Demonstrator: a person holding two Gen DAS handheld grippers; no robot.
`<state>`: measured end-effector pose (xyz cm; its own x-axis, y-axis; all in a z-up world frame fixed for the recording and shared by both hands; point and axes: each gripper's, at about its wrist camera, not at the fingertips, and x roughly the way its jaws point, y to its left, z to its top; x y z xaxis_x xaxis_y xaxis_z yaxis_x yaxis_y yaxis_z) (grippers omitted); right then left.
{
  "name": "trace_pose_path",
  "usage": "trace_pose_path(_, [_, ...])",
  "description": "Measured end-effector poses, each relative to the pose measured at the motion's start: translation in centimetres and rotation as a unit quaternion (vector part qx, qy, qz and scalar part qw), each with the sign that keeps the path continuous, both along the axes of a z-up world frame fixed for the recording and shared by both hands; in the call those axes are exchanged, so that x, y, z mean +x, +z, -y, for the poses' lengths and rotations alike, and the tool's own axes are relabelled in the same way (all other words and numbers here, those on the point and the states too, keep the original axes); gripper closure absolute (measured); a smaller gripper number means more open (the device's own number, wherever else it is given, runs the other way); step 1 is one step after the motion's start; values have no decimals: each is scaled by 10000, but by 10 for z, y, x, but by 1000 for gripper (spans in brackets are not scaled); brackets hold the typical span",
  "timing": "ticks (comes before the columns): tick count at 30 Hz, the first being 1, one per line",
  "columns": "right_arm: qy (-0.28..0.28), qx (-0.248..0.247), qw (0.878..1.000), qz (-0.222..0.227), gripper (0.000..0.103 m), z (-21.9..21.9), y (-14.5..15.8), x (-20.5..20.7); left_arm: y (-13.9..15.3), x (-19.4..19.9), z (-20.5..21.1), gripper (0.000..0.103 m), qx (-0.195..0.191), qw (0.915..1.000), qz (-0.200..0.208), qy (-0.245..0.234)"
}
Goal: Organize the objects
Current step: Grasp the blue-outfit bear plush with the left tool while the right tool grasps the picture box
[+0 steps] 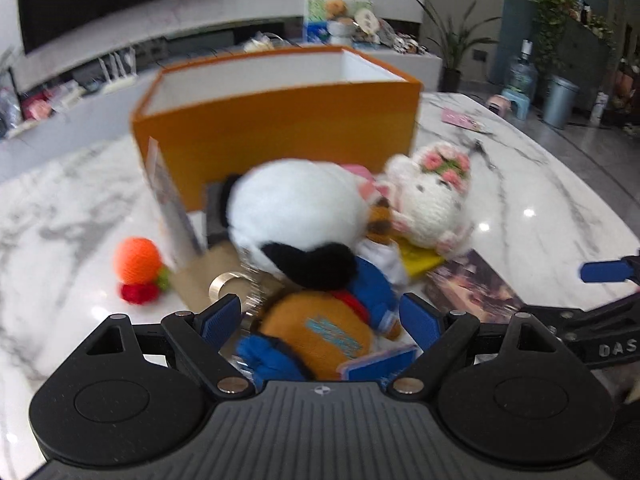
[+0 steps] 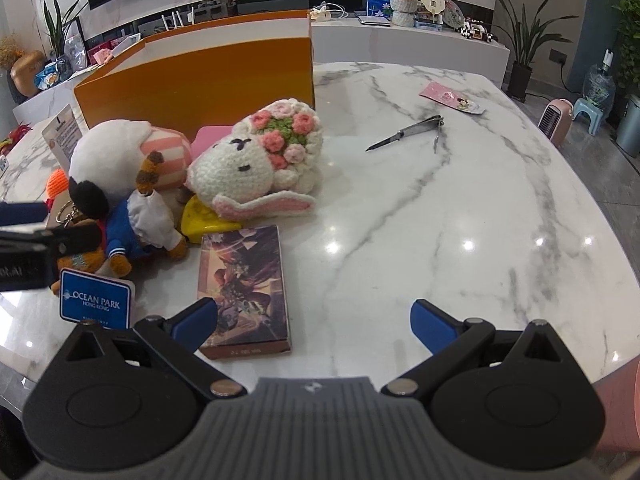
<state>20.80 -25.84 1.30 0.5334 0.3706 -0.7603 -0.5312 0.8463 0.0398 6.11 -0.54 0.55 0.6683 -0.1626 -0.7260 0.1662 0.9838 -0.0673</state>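
L gripper: jaws spread apart, blue pads either side of a brown plush toy in a blue jacket, not clamped on it as far as the blurred L view shows. R gripper: released, jaws wide, nothing between them but bare marble table; its left pad overlaps the near corner of a flat illustrated box.

Toy pile lies just in front of the orange box, near its long wall. Count: 1 brown plush w/ blue "Ocean Park" tag, 1 white plush w/ black ear, 1 crochet bunny head w/ pink flowers, 1 pink-striped item behind them, 1 yellow piece under the bunny.

Only R view shows: nail clipper lying open, well apart from the pile, and the pink card sharply; tag text readable.

Only L view shows: orange box's white inside, 1 orange-and-red crochet fruit fully, 1 metal ring on a tan card.
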Motion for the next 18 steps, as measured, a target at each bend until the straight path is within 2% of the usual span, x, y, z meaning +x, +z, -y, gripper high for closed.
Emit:
trace_pose_path(2, [-18, -11, 10000, -16, 1, 0, -1, 3, -4, 0, 4, 1, -104, 9997, -100, -219])
trace_pose_path(7, [37, -63, 9998, -169, 1, -6, -9, 11, -11, 0, 20, 1, 448, 9983, -70, -378])
trace_pose_path(10, [241, -168, 9995, -129, 1, -16, -13, 11, -15, 3, 22, 1, 564, 9975, -83, -424])
trace_pose_path(13, [355, -173, 9992, 33, 1, -23, -14, 10, -17, 8, 16, 3, 420, 9986, -153, -299])
trace_pose_path(18, [616, -144, 9980, -95, 1, -29, -17, 8, -15, 11, 1, 3, -13, 9996, -275, -119])
